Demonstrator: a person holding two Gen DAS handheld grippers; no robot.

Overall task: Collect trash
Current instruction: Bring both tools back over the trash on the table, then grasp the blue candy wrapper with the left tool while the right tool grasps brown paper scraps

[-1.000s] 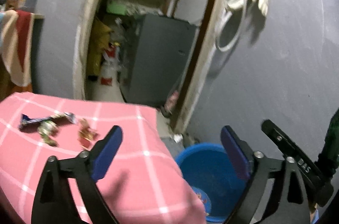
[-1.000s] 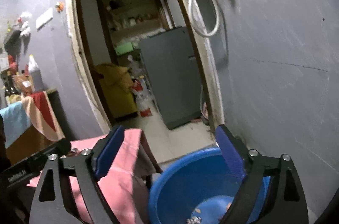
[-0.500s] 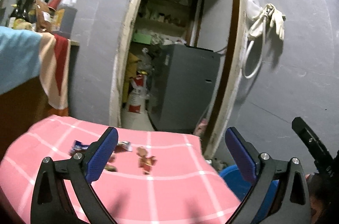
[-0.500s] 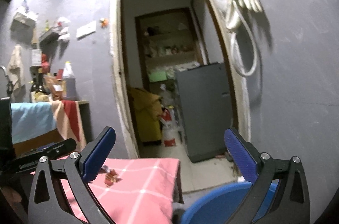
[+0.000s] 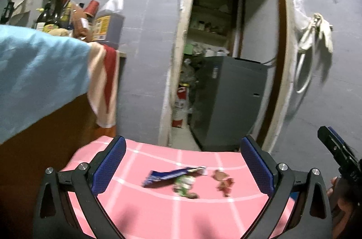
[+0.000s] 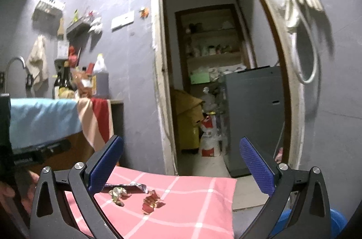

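Note:
Three pieces of trash lie on a pink checked tabletop (image 5: 158, 216): a blue wrapper (image 5: 172, 175), a crumpled green wrapper (image 5: 184, 185) and a red wrapper (image 5: 222, 181). My left gripper (image 5: 182, 163) is open, short of the wrappers, with nothing between its blue pads. In the right wrist view the same green wrapper (image 6: 117, 192), red wrapper (image 6: 152, 201) and a silvery strip of the blue wrapper (image 6: 135, 185) lie ahead. My right gripper (image 6: 181, 163) stands wide open and empty. A blue basin (image 6: 337, 221) shows at the lower right corner.
A counter draped with a light blue cloth (image 6: 43, 119) and a striped towel (image 6: 95, 121) holds bottles on the left. Straight ahead, an open doorway leads to a grey appliance (image 6: 253, 116) and shelves. A hose and gloves (image 6: 301, 1) hang on the grey wall.
Both views have swung left and up, away from the blue basin toward the pink tabletop. The wrappers now sit centred ahead of both grippers. Both stay open.

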